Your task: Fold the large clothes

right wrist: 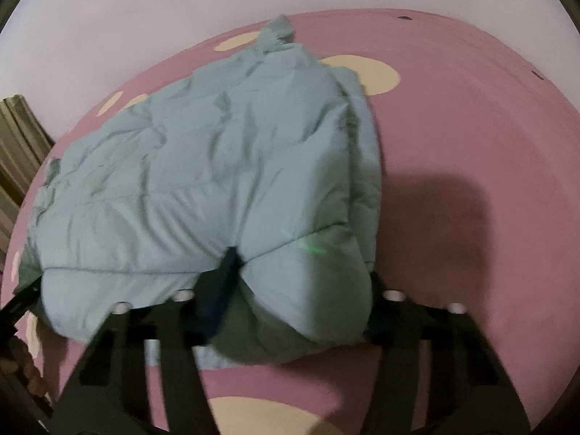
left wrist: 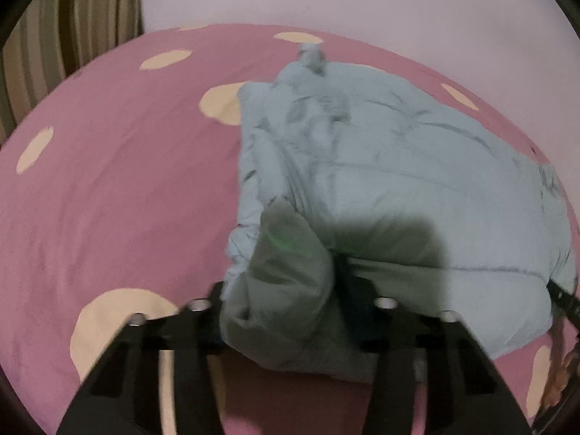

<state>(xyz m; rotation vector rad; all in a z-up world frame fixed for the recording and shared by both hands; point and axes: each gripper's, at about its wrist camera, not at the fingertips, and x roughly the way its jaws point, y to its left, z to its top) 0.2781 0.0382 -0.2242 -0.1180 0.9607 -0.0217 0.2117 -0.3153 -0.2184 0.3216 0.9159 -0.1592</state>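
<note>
A pale blue-green puffer jacket (left wrist: pixel 380 166) lies on a pink bed sheet with cream dots (left wrist: pixel 108 181). It also shows in the right wrist view (right wrist: pixel 203 166). My left gripper (left wrist: pixel 290 297) is shut on the jacket's near left corner, and padded cloth bulges between its fingers. My right gripper (right wrist: pixel 290 290) is shut on the near right corner and lifts it off the sheet (right wrist: pixel 471 127). The other gripper's dark tip shows at the frame edge in each view (left wrist: pixel 565 304) (right wrist: pixel 18 304). The fingertips are hidden by cloth.
A pale wall (left wrist: pixel 362 0) stands behind the bed. A striped curtain (left wrist: pixel 72 36) hangs at the far left; it also shows in the right wrist view (right wrist: pixel 18 137). Pink sheet stretches left of the jacket and, in the right wrist view, right of it.
</note>
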